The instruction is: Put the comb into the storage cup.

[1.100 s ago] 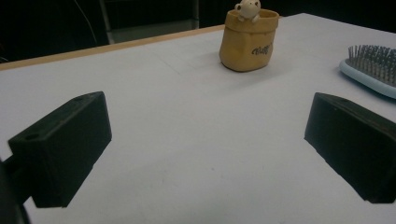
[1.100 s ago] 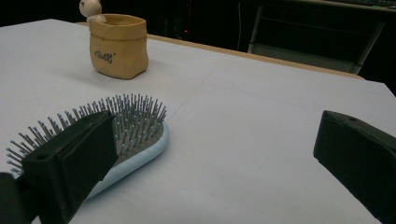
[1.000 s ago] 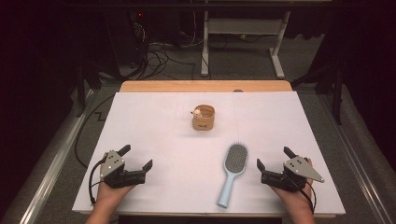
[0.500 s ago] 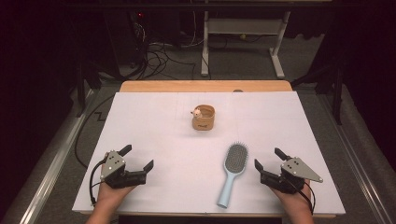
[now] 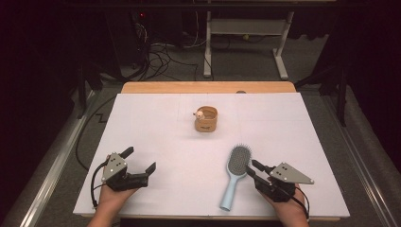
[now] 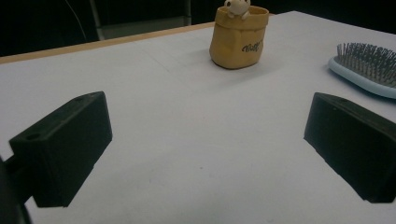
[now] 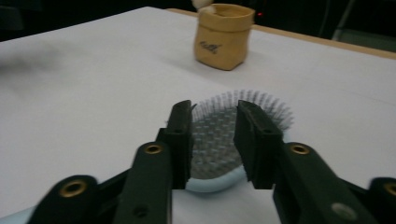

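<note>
A light-blue hairbrush [image 5: 238, 163] lies bristles up on the white table cover [image 5: 156, 123], right of centre near the front. My right gripper [image 5: 251, 167] rests beside the brush's neck, pointing left at it. Its jaws have just been closing to a narrow gap, and in the right gripper view [image 7: 213, 121] the bristles [image 7: 266, 109] lie just beyond and below the tips, with nothing pinched. My left gripper [image 5: 139, 159] sits at the front left, open wide and with nothing between its jaws [image 6: 210, 112]. A tan pouch [image 5: 206, 119] holding a small plush toy stands mid-table.
The pouch [image 6: 238, 39] and brush head [image 6: 366, 65] lie ahead of the left gripper. A wooden table edge [image 5: 208, 87] runs along the back. Cables and a desk frame [image 5: 246, 28] stand on the floor beyond.
My right gripper has slid left toward the hairbrush and its jaws have narrowed from wide apart to a small gap. The left gripper, brush and pouch have stayed put.
</note>
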A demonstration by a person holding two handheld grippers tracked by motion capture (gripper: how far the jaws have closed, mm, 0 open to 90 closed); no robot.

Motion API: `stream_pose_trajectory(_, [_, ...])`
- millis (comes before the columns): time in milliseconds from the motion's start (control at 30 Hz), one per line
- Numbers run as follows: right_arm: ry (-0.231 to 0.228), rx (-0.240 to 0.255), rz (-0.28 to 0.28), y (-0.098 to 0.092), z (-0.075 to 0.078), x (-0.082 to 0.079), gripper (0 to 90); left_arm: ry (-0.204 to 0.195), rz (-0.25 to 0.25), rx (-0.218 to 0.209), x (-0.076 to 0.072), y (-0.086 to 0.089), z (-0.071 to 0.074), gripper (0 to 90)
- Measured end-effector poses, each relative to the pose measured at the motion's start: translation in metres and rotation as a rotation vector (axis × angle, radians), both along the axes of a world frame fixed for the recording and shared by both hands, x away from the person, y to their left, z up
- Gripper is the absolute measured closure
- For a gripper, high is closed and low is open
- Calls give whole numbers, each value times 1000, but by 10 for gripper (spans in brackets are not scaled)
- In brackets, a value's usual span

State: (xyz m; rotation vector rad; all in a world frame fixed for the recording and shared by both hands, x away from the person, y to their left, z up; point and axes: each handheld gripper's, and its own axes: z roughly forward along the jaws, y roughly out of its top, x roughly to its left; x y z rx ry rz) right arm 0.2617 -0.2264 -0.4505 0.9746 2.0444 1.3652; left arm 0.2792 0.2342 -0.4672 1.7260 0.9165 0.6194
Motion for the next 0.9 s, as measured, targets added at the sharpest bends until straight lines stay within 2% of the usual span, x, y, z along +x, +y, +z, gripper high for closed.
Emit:
stream_pose_trajectory(133, [45,7,95,15,0,-3,885,-1,-2,1,0,-1,0,15])
stream_pose_trajectory(333, [104,-36,191,40,-3,-6,900,1,-4,1,0,-1,0,15])
stream_pose_trajectory(467, [128,-85,205,51,-7,-6,900,-6,-1,0,0,-2,0,16])
stream_pose_trajectory(667, [147,-147,186,58,-12,-2,900,-1,-6,-1,0,-2,0,16])
stream_pose_trajectory(767, [172,-175,218,61,-15,-2,900,-1,-7,-5,0,-2,0,16])
stream_pose_trajectory(900, [180,-216,241,66,-18,-3,900,7,-10,-9,1,-3,-1,16])
